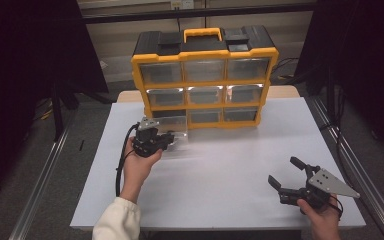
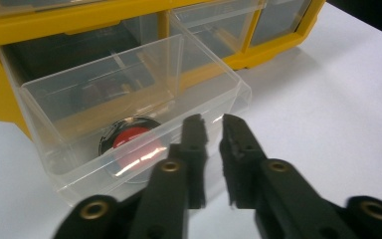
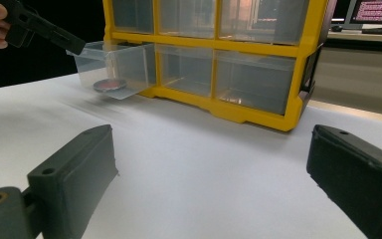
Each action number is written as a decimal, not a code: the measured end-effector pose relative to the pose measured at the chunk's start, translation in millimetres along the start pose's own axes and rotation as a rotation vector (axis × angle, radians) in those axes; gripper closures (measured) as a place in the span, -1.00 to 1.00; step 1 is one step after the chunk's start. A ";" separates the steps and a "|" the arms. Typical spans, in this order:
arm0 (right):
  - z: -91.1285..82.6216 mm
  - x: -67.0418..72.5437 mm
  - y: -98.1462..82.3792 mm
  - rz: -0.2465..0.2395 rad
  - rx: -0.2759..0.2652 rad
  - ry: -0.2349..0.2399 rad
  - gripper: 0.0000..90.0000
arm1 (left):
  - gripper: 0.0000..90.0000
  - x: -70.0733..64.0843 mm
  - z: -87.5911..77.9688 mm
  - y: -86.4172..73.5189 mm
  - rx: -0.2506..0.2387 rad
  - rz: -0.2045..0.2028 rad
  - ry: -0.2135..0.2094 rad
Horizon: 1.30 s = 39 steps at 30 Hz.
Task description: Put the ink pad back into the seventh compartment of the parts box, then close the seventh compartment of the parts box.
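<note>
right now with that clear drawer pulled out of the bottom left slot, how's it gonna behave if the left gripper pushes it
The clear drawer looks thin-walled and nearly empty, so probably light and easy to slide. Its glossy plastic may slip against the left gripper. The round red-centred disc lying flat inside might skid if the push is quick.

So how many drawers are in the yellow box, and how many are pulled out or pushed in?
Clear plastic drawers pulled out of the yellow and black organiser box: 1
Clear plastic drawers pushed in: 8
Total: 9
</note>
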State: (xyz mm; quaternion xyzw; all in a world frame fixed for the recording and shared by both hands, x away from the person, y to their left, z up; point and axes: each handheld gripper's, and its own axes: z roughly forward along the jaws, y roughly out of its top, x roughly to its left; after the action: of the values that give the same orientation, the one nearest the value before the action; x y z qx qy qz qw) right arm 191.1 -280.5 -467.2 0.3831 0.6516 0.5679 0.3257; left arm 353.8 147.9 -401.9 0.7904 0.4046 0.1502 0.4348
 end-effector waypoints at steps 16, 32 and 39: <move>-0.2 -0.1 0.1 -0.003 -0.003 0.000 -0.89 | 1.00 0.7 3.3 -1.7 -0.012 -0.011 0.032; -0.2 0.2 0.1 -0.003 -0.001 0.003 -0.89 | 1.00 2.6 6.2 -3.1 -0.014 -0.013 0.052; -0.2 0.2 0.0 -0.002 -0.003 0.004 -0.89 | 1.00 2.2 6.5 -3.0 -0.023 -0.013 0.056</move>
State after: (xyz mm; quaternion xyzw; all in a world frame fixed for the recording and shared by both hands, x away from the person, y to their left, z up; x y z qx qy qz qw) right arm 190.8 -280.4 -467.2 0.3810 0.6517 0.5694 0.3256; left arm 357.5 146.9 -408.4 0.7782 0.4202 0.1738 0.4332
